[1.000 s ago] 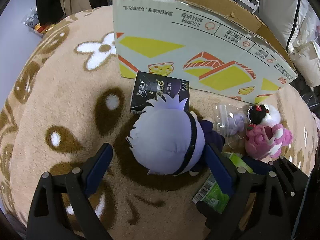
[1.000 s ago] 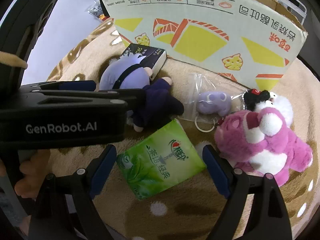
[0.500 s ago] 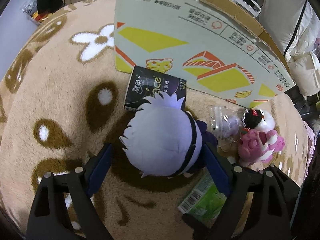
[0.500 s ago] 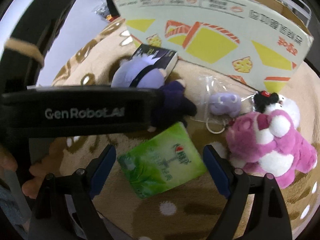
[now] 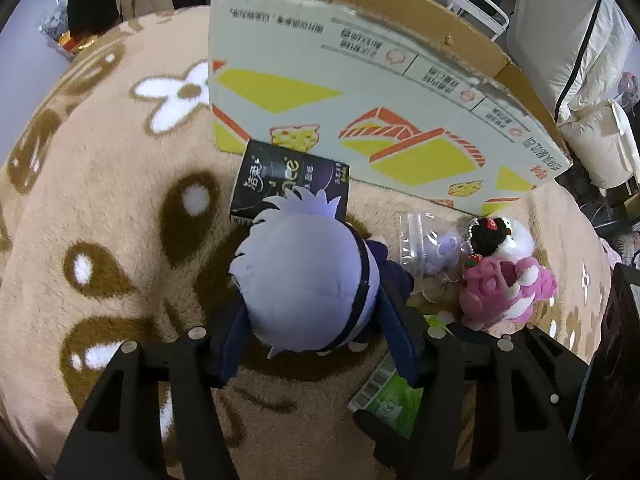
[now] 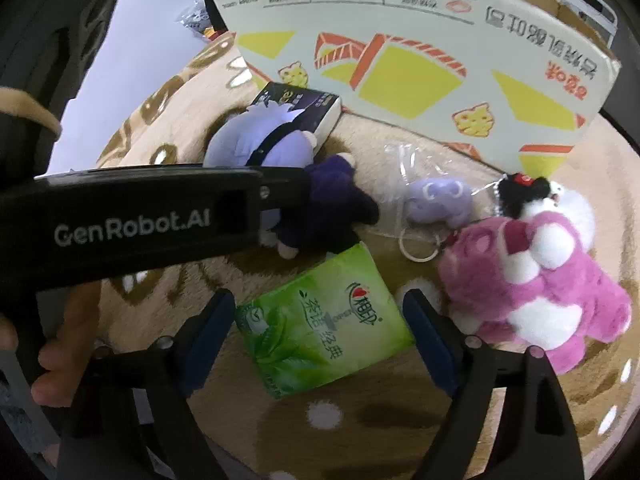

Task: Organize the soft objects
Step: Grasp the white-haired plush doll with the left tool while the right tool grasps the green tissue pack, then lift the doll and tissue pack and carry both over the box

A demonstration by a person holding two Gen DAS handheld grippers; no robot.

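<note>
A plush doll with a lavender head [image 5: 304,276] and dark purple body [image 6: 332,208] lies on the tan rug. My left gripper [image 5: 316,332] is closing around that head, and both blue pads touch its sides. In the right wrist view, a green tissue pack [image 6: 324,320] lies flat between the pads of my right gripper [image 6: 320,320], whose jaws are closing with a sliver of rug showing at each pad. A pink bear plush [image 6: 532,280], a black-and-white plush [image 6: 560,200] and a small lavender keychain plush in a clear bag [image 6: 436,200] lie to the right.
A large open cardboard box [image 5: 360,92] stands on the rug behind the toys. A dark tissue box [image 5: 288,180] lies against it, under the doll's hair. The left gripper's black body [image 6: 140,220] and a hand [image 6: 68,340] cross the right wrist view. White bedding [image 5: 568,40] lies far right.
The left jaws have closed in from wide apart until the pads meet the doll's head. The right jaws have narrowed slightly around the green pack.
</note>
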